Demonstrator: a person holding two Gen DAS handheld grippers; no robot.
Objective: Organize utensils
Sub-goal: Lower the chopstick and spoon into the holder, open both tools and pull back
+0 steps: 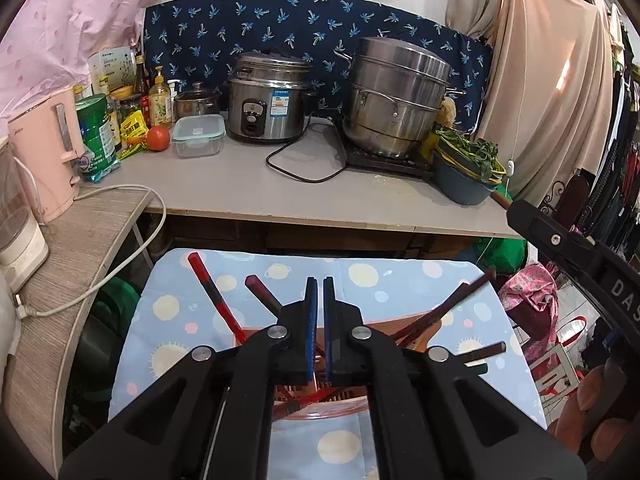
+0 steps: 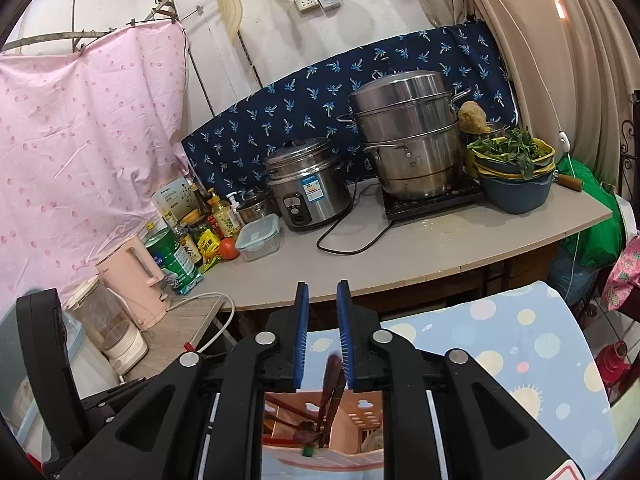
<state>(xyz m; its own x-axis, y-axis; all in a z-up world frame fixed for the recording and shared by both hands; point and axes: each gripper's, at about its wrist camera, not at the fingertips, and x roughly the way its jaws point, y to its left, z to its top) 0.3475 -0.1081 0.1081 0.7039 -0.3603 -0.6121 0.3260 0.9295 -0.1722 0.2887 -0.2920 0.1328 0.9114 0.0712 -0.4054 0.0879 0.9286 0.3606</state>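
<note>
A pink utensil holder [image 1: 320, 404] stands on the blue dotted cloth [image 1: 380, 280], under my left gripper [image 1: 320, 284]. Several red and dark chopsticks [image 1: 208, 284] stick out of it and fan to both sides. My left gripper is shut with nothing between its blue pads. My right gripper [image 2: 322, 292] is slightly open and empty; the holder [image 2: 352, 420] with dark chopsticks [image 2: 330, 384] shows below and behind its fingers. The other gripper's body shows at the right edge of the left view [image 1: 580, 256].
A grey counter [image 1: 248, 184] behind holds a rice cooker [image 1: 266, 98], a steel steamer pot [image 1: 396, 96] on a hob, a clear box [image 1: 198, 135], a tomato [image 1: 157, 138], bottles, a pink kettle [image 1: 44, 152] and a bowl of greens [image 1: 466, 164].
</note>
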